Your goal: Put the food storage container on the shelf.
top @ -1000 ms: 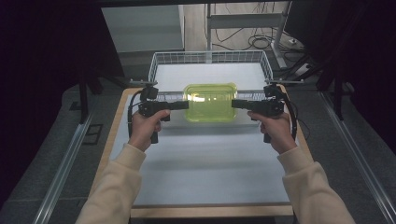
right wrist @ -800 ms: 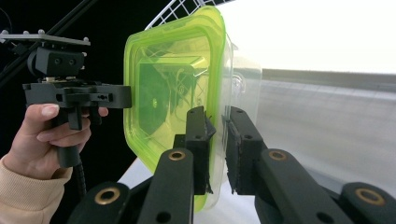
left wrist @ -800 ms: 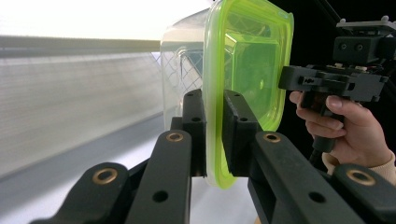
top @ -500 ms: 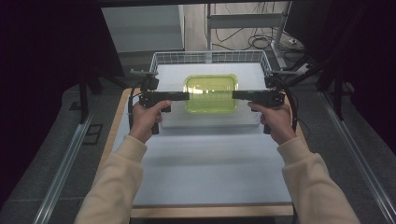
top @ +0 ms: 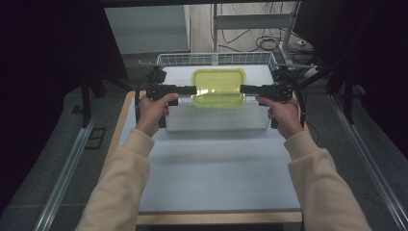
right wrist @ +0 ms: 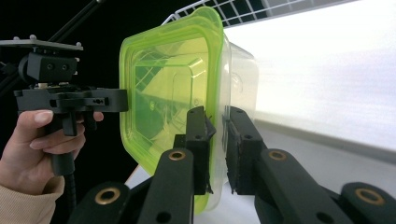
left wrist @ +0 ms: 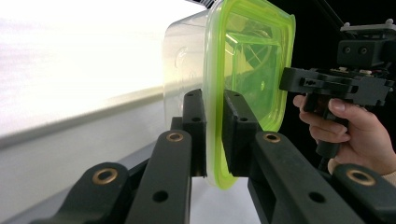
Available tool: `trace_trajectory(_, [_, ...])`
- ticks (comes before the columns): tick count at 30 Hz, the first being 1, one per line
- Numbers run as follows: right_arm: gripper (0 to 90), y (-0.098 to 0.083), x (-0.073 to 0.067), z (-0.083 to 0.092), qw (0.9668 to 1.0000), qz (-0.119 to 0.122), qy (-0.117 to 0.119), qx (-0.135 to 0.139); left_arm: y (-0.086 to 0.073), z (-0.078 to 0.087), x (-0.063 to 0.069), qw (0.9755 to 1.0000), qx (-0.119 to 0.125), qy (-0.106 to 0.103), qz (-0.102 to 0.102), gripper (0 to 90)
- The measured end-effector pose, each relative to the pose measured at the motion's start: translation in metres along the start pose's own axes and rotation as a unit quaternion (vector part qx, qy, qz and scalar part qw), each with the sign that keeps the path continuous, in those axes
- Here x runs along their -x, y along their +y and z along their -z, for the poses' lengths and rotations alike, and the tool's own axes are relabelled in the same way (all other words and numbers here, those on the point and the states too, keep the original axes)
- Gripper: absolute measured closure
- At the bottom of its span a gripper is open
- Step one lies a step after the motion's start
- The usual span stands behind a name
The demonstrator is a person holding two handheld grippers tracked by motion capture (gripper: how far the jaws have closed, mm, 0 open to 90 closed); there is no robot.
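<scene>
White table [top: 211, 168] and wire basket [top: 216, 59] are seen; the box [top: 219, 88] is held above the basket, its rim pinched by left gripper [left wrist: 213, 135] and right gripper [right wrist: 215, 144]. Lowering presumably remains.

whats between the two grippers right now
The green-lidded container, gripped at opposite edges by the left gripper and right gripper, seen in the high view.

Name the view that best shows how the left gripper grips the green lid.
The left gripper view: the left gripper stands shut on the edge of the green lid, close up. The high view shows that gripper small at the lid's side. The right gripper view shows it across the lid.
</scene>
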State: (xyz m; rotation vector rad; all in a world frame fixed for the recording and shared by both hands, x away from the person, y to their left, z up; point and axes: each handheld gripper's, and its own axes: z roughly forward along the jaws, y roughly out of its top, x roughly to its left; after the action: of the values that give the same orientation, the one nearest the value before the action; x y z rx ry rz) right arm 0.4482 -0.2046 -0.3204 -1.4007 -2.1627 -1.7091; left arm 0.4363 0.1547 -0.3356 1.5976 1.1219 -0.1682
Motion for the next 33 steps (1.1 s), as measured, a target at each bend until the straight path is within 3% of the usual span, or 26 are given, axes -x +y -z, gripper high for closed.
trace_trajectory(16, [80.2, 0.034, 0.017, -0.022, 0.9995, -0.018, -0.025, 0.005, 0.034, -0.016, -0.021, 0.9996, 0.01, 0.011, 0.023, 81.1])
trace_trajectory(33, [78.1, 0.047, 0.027, -0.035, 0.9985, -0.019, -0.051, -0.002, 0.047, -0.028, -0.03, 0.9991, 0.014, 0.022, 0.034, 80.2])
